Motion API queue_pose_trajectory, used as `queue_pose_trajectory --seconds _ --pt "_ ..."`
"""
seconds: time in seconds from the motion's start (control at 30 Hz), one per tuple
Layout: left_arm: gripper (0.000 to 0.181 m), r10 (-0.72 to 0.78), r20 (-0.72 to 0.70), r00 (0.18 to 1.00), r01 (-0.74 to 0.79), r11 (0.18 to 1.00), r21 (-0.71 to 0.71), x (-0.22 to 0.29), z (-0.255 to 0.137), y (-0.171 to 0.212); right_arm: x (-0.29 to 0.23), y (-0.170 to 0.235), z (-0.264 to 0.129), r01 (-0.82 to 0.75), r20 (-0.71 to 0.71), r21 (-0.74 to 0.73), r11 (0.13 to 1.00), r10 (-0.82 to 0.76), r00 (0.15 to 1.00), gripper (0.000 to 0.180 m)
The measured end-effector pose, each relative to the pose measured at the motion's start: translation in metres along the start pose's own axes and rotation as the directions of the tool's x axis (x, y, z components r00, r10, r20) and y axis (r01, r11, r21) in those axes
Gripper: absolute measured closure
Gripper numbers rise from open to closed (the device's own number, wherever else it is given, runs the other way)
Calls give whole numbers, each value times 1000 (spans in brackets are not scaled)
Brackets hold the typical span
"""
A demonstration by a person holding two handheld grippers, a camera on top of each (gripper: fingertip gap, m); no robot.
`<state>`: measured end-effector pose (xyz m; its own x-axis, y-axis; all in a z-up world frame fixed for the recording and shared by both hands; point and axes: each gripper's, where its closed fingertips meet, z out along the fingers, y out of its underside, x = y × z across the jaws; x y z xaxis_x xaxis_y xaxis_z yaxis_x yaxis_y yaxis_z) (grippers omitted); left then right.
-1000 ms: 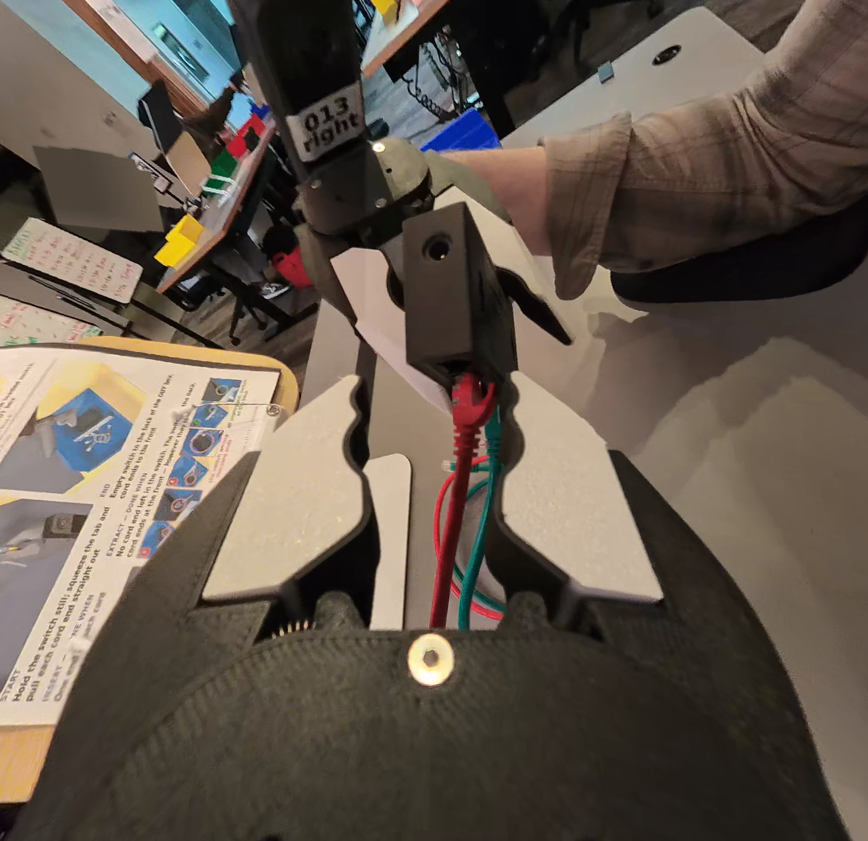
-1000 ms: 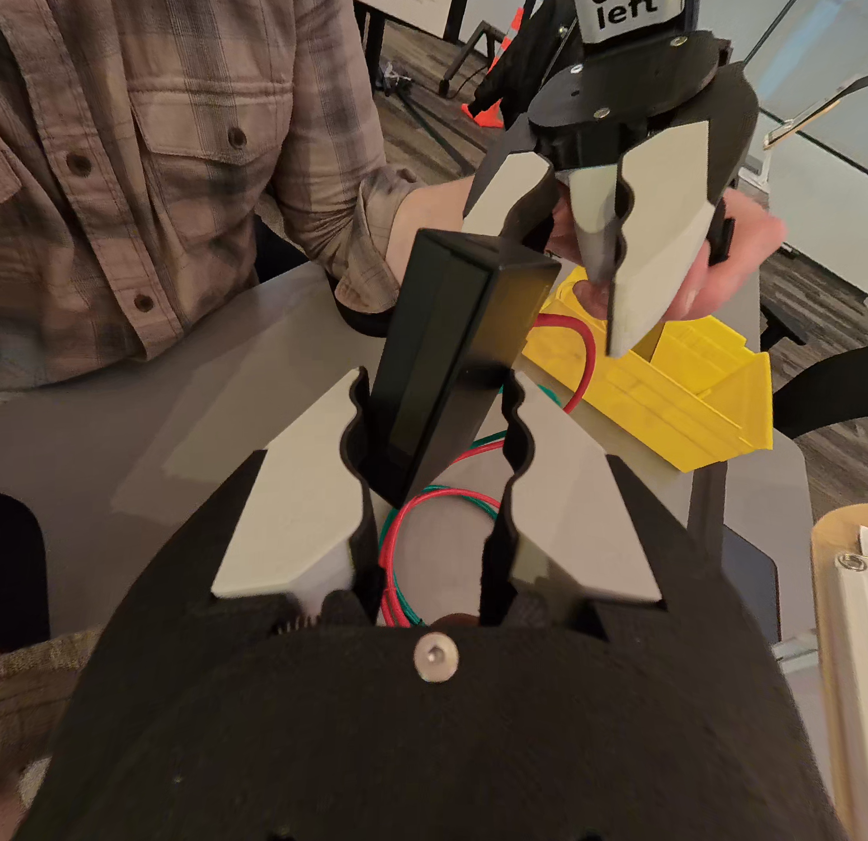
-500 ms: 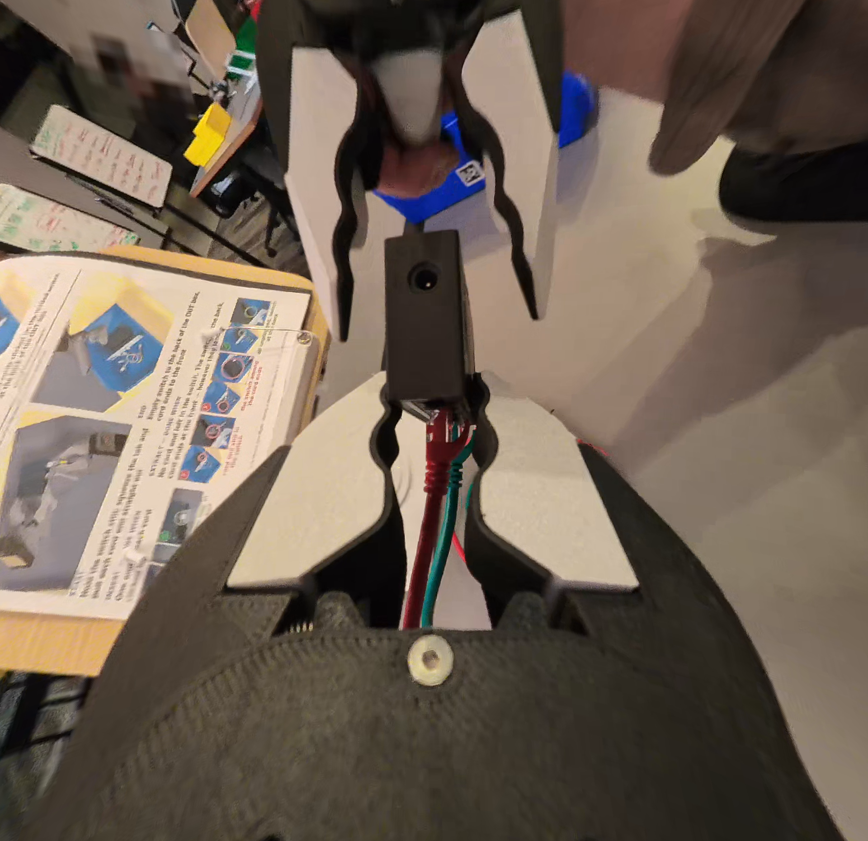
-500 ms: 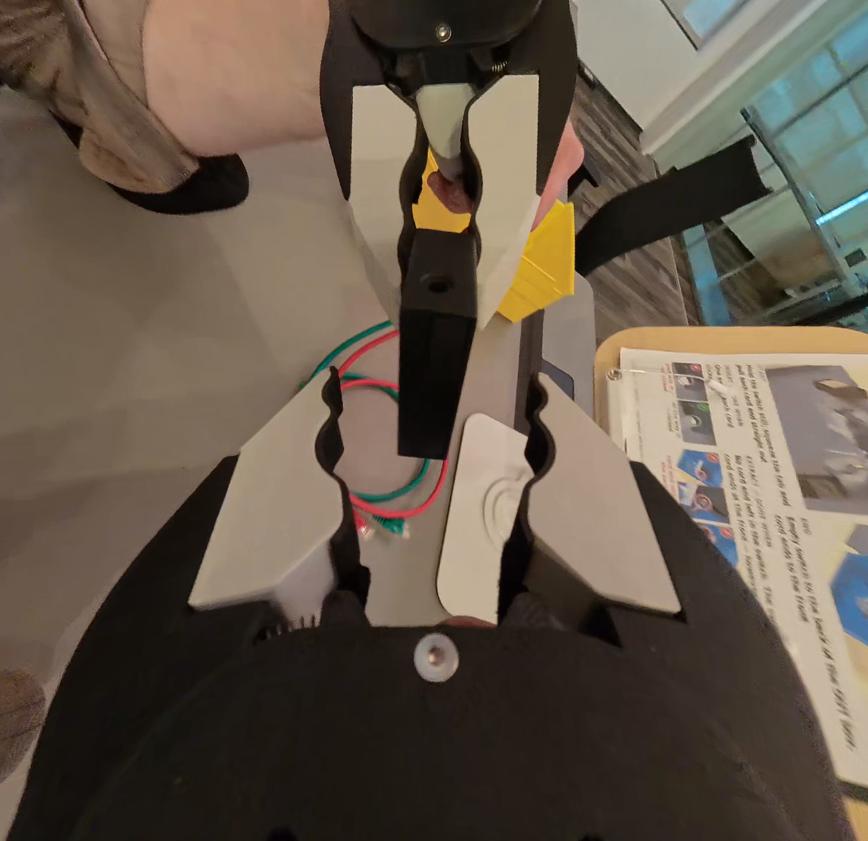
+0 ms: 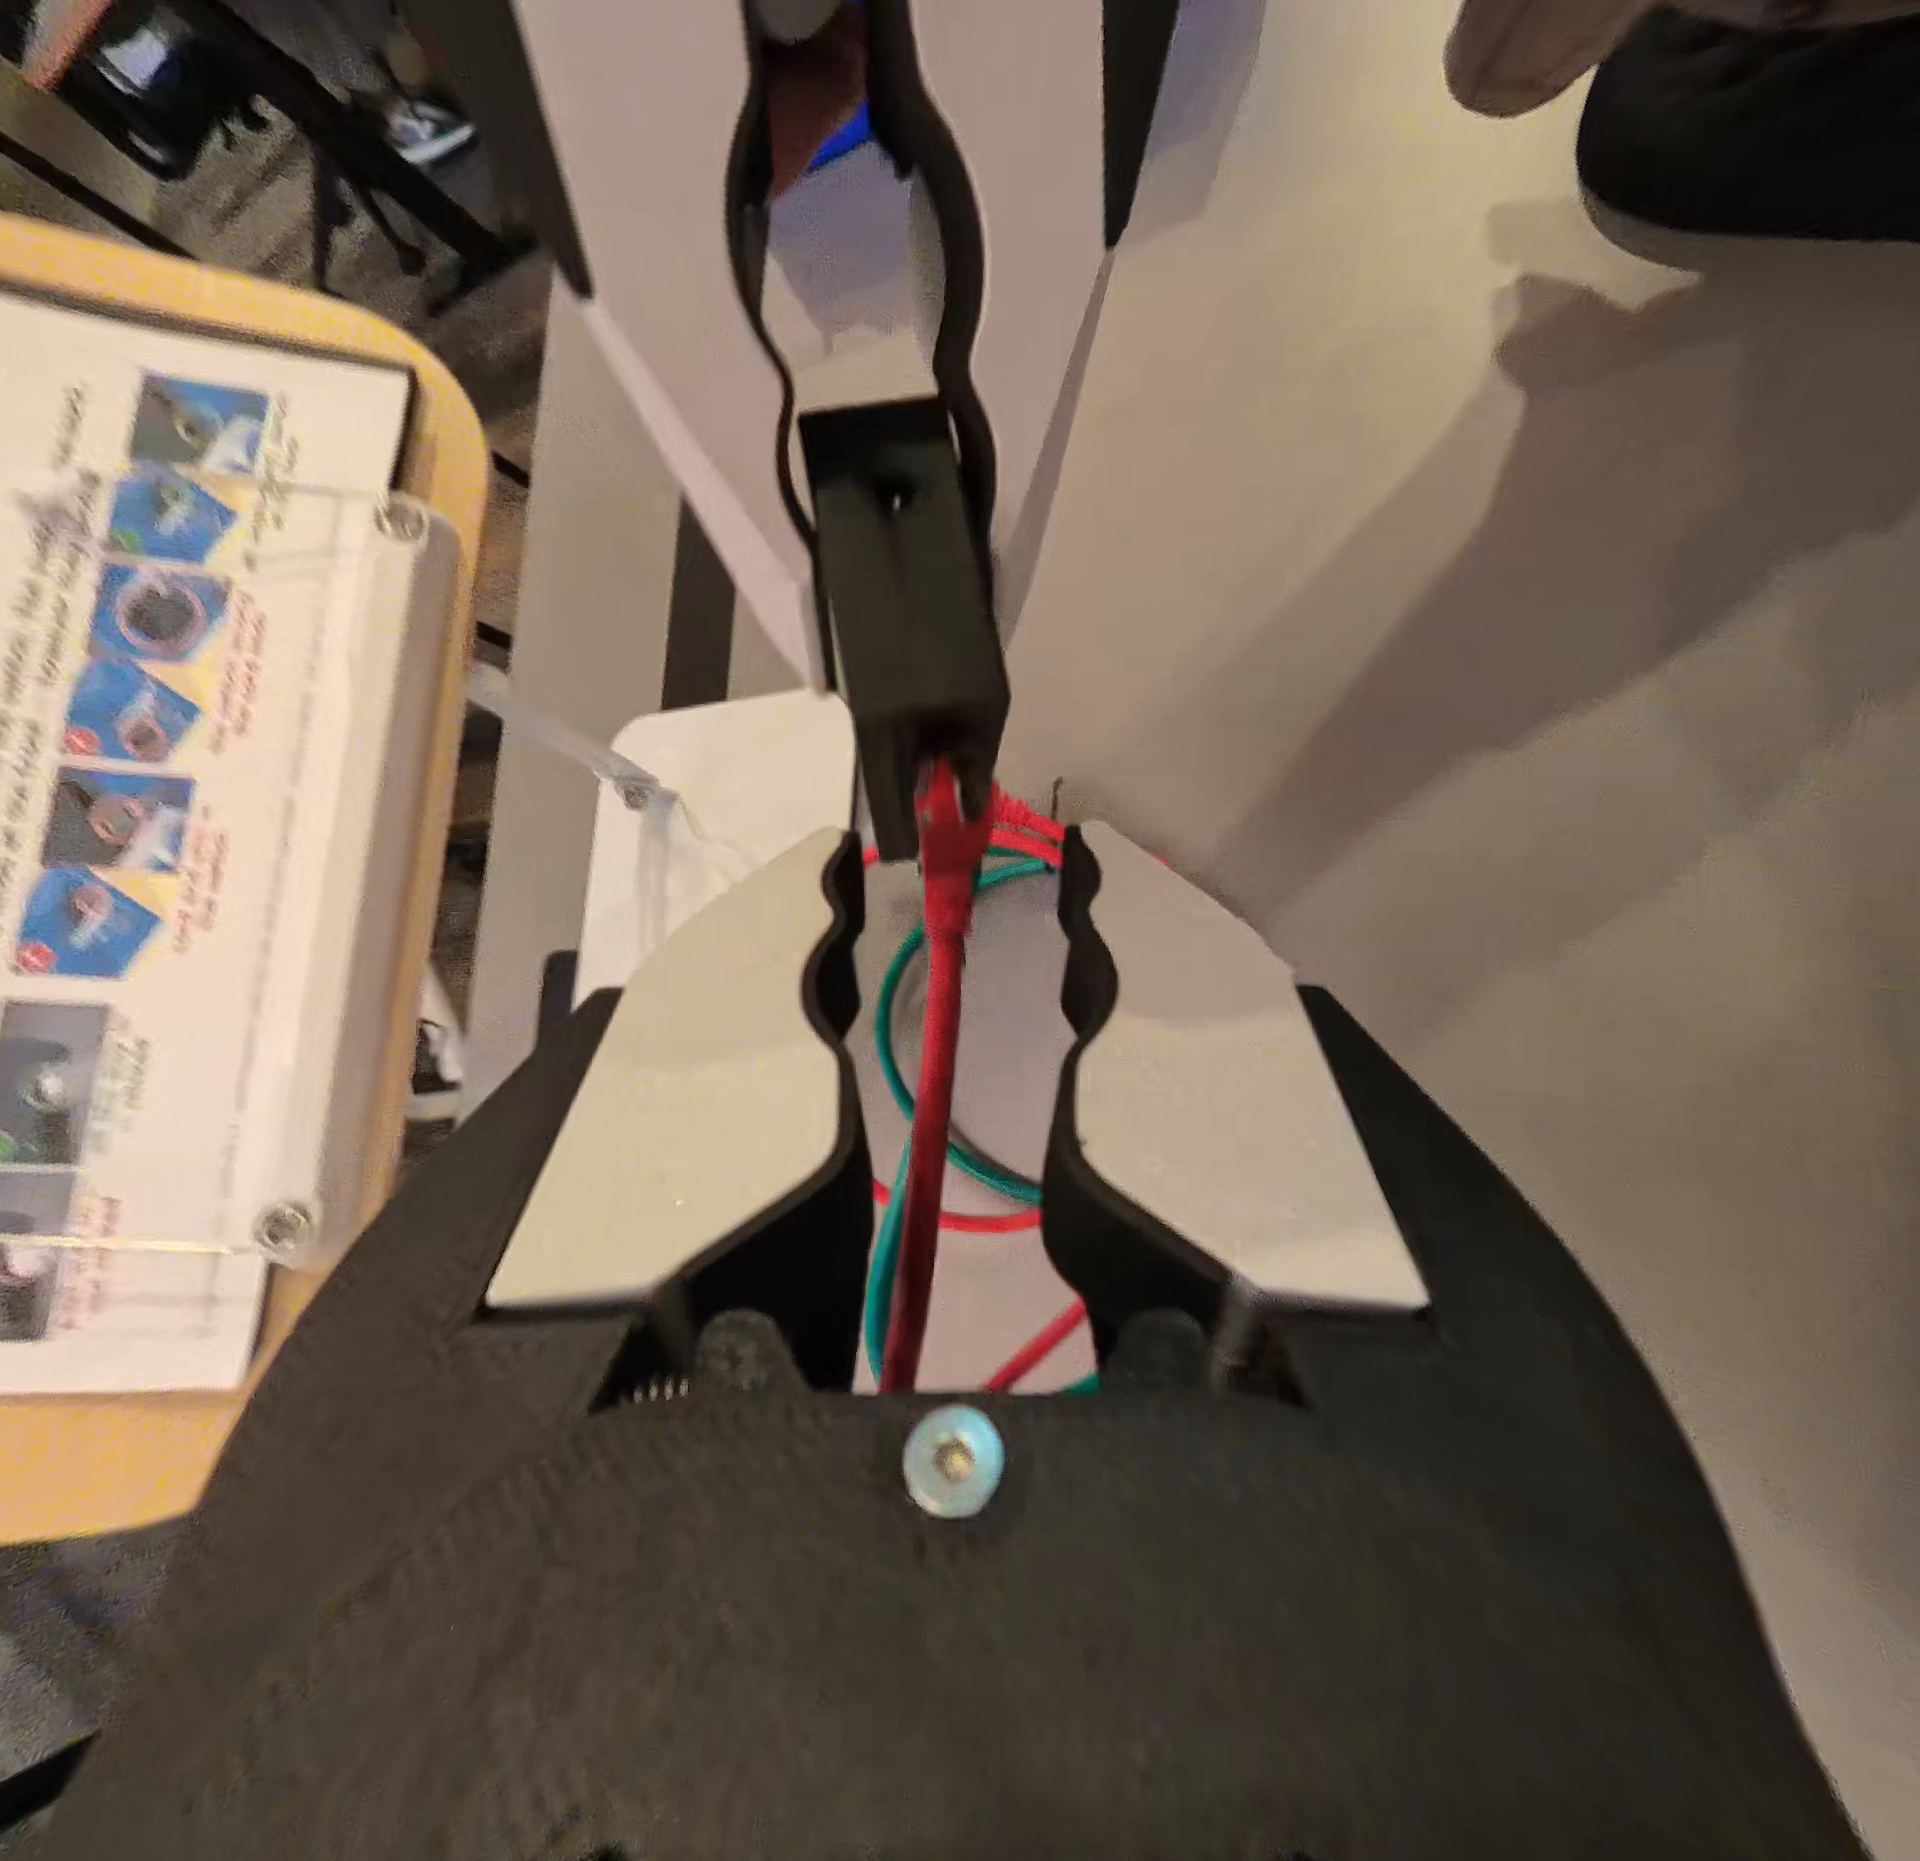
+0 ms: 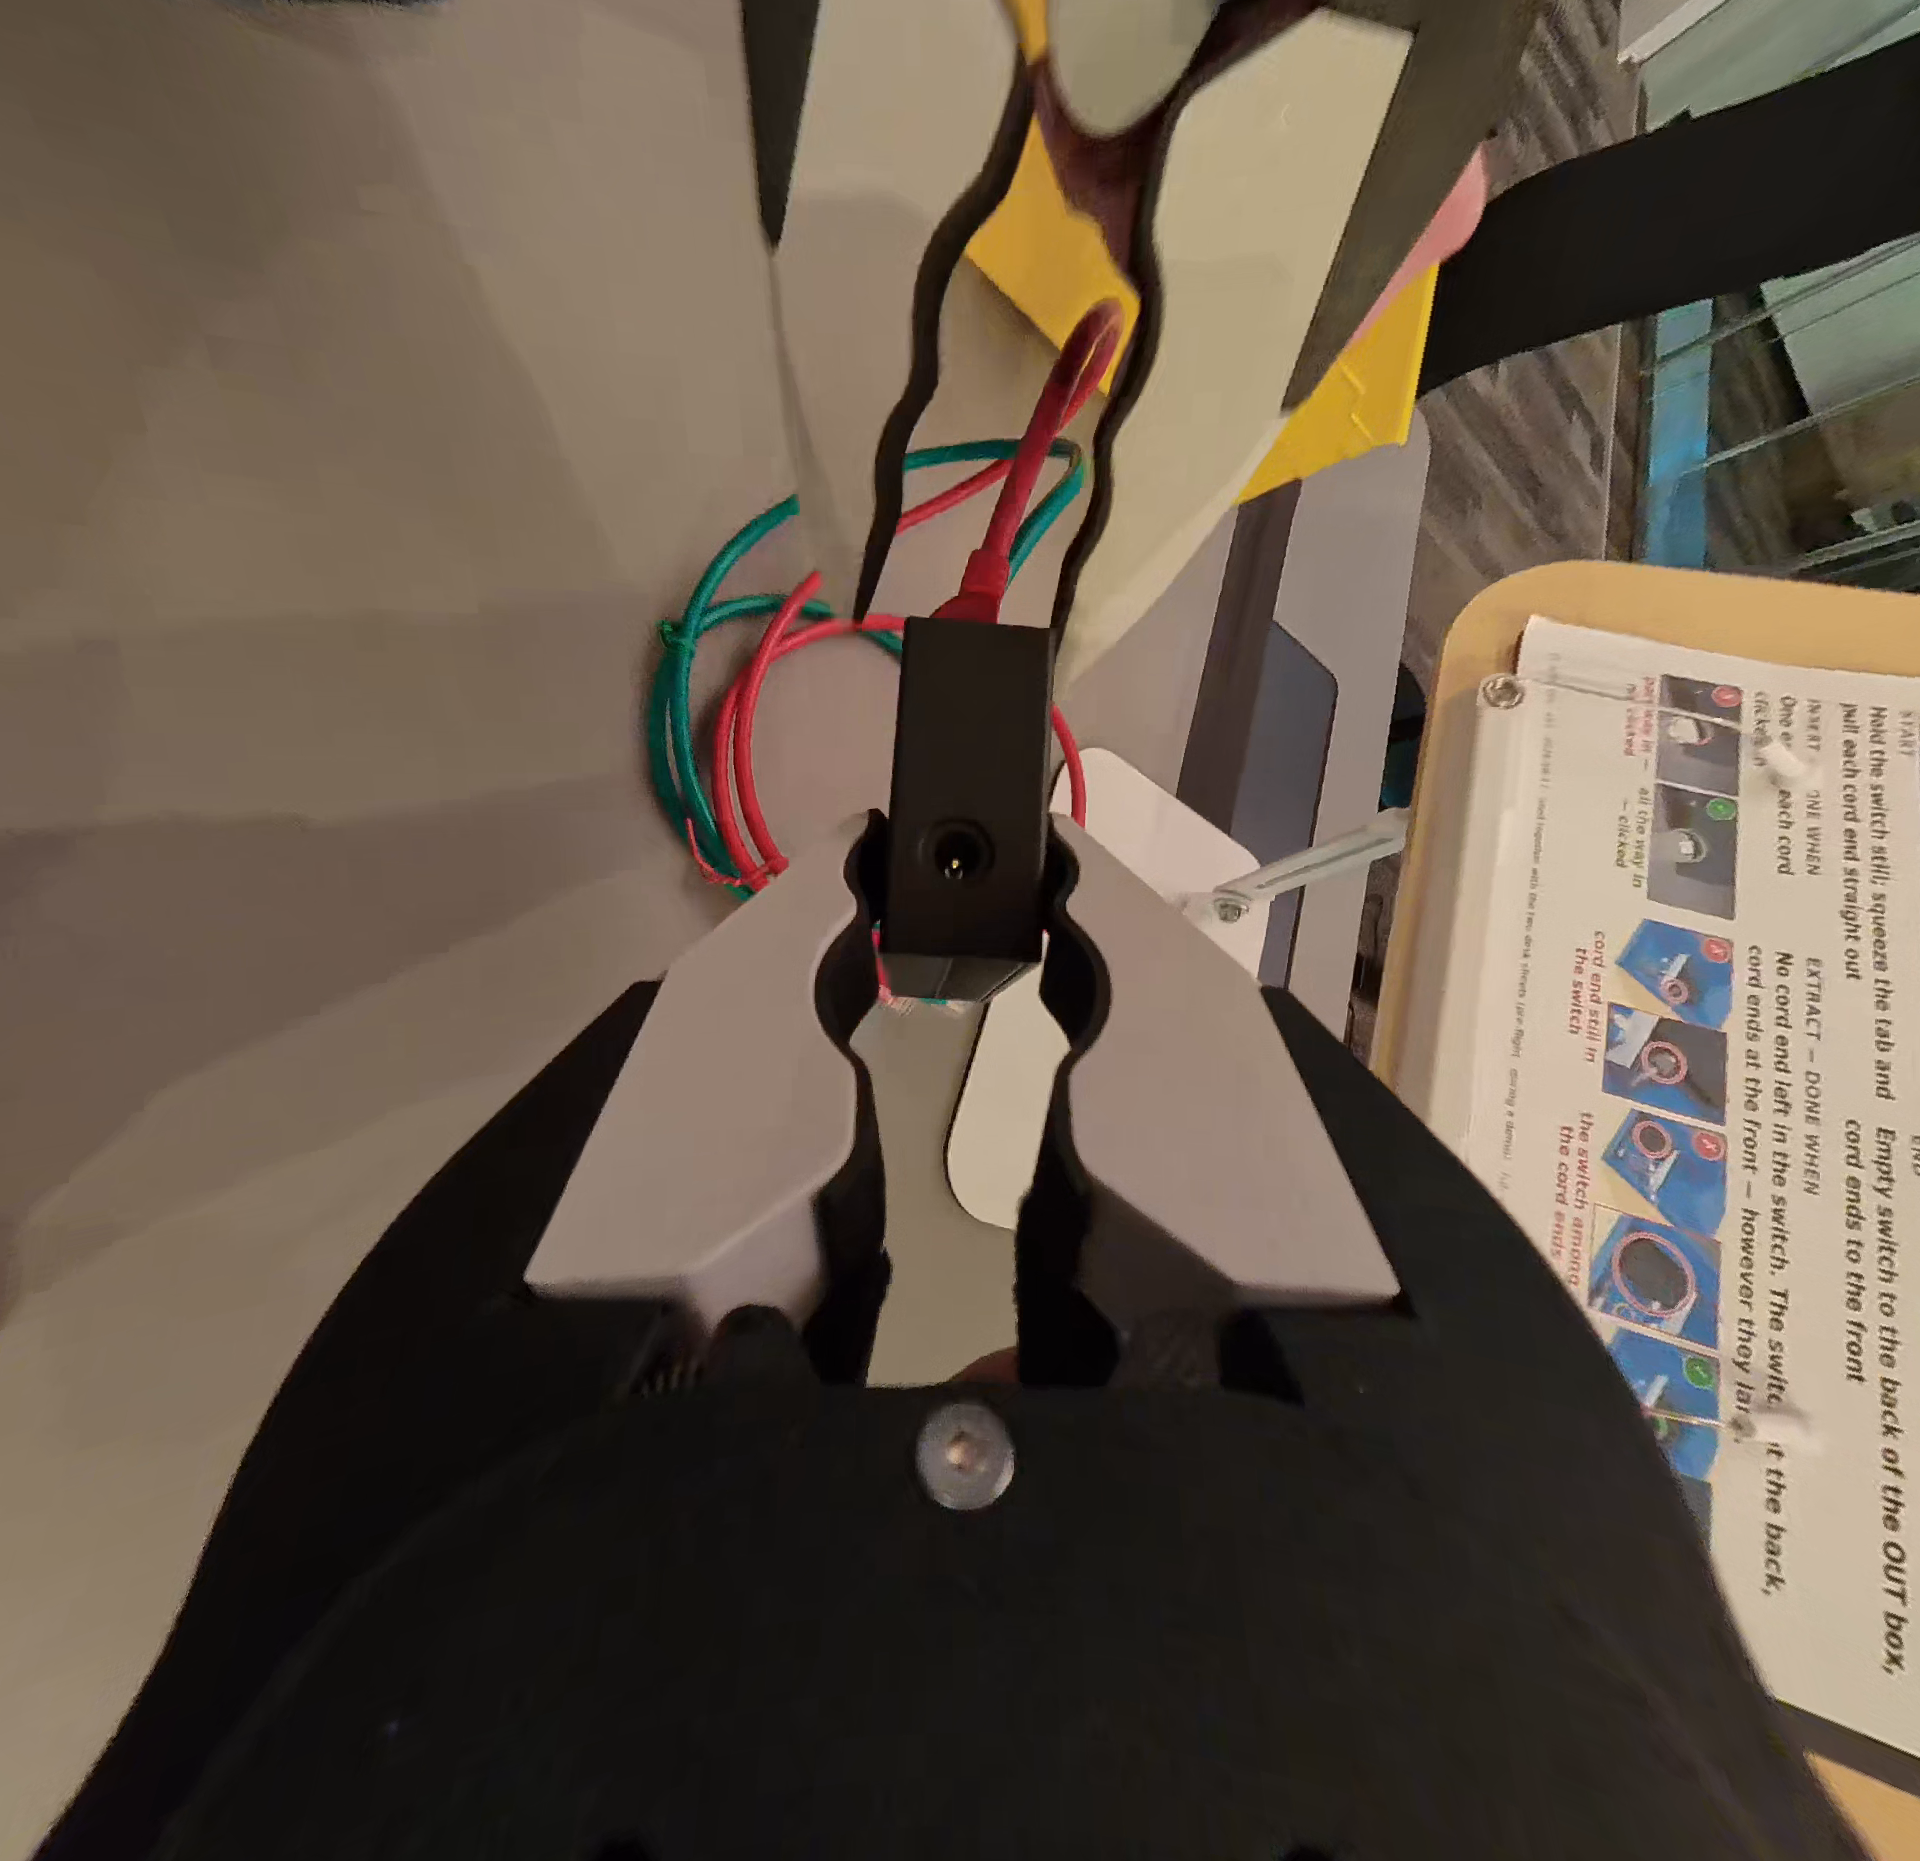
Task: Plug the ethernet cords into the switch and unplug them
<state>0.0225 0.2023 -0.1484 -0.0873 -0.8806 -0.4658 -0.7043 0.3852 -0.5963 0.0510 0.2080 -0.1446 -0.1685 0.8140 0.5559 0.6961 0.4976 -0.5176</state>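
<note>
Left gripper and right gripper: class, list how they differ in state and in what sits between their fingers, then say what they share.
1. The right gripper is shut on the black switch; the left gripper is open.
2. The right gripper's fingertips press the switch's socket end from both sides; the left gripper's fingers only flank the red cord, with gaps either side.
Shared: both have pale fingers with wavy black inner edges, and they face each other along the switch.

The switch [image 6: 966,793] hides its ports; the green cord [image 6: 686,689] ends unseen beneath it
</note>
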Motion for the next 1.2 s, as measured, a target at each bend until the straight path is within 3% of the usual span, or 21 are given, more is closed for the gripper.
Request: queue_pose_trajectory --seconds 0.1,0.23,0.37,0.47,0.6,0.87,0.97,1.1,1.2 --pt "148 -54 -45 998 52 998 -35 0 -5 28 1 12 9 28 -11 -66 997 -28 1000 155" --pt "176 -75 -118 990 57 987 -147 9 5 61 -8 24 23 30 43 -148 988 -24 999 154" --pt "176 -42 -151 988 12 981 -196 16 19 71 -24 42 36 -23 133 -223 974 53 990 155" --pt "177 -8 -171 985 -35 969 -244 22 28 76 -38 44 34 -164 212 -229 960 213 954 126" --pt "177 37 -195 980 -96 947 -305 30 44 78 -45 41 19 -291 258 -170 941 328 909 108" --pt "177 84 -241 967 -168 921 -352 45 54 70 -65 59 47 -311 372 -213 926 371 851 133" --pt "177 95 -253 963 -183 918 -353 48 56 69 -69 67 54 -308 380 -248 918 385 841 123" --pt "177 76 -227 971 -148 936 -320 41 54 62 -64 60 53 -305 347 -221 927 367 863 84" --pt "177 -5 -212 977 -54 960 -273 34 44 57 -65 63 51 -266 329 -275 924 351 877 82"
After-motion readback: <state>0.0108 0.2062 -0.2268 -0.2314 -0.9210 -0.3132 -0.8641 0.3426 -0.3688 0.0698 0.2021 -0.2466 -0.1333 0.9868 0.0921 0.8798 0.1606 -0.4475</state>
